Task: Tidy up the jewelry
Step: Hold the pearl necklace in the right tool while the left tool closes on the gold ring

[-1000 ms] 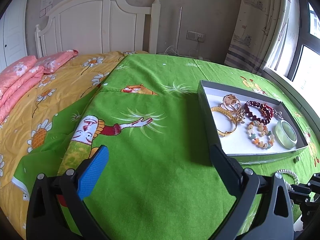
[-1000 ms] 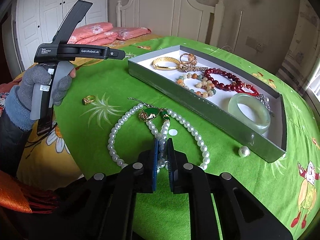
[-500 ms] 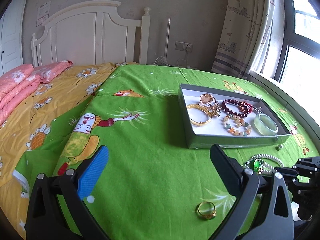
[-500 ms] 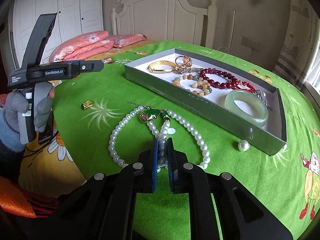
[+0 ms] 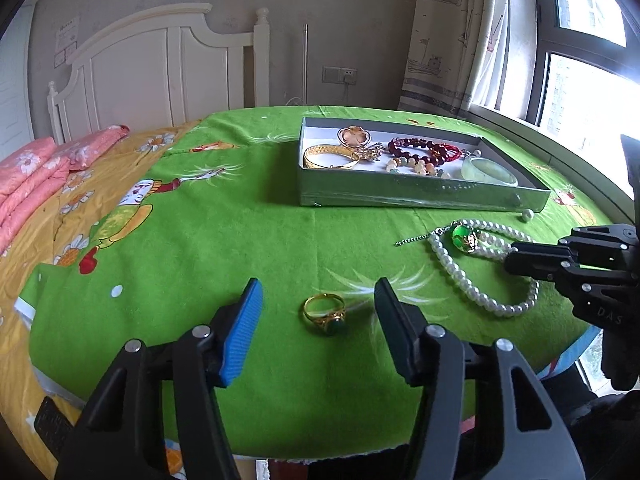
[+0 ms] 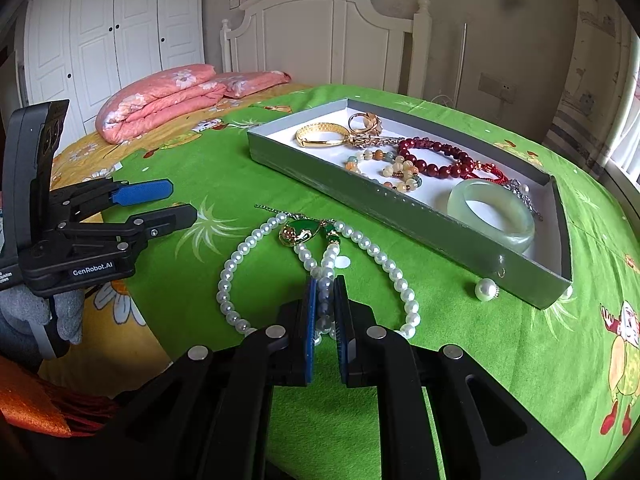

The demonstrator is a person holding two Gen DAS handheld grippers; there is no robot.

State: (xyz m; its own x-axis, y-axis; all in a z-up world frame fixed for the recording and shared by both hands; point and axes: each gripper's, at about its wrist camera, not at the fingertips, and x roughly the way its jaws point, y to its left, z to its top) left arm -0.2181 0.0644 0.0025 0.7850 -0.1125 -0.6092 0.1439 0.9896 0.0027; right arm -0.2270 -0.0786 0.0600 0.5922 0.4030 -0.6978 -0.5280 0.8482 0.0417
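A gold ring with a green stone lies on the green cloth between the open fingers of my left gripper, which also shows in the right wrist view. My right gripper is shut on the strands of a white pearl necklace with a green and gold pendant; the necklace lies on the cloth and also shows in the left wrist view. A grey tray behind it holds a gold bangle, red beads, a mixed bead bracelet and a jade bangle.
A loose pearl lies on the cloth beside the tray's near wall. The round table's edge is close in front of both grippers. A bed with pink bedding is at the left, a window at the right.
My left gripper has swung down and toward the gold ring, which now lies between its open fingers. My right gripper has stayed shut on the pearl necklace.
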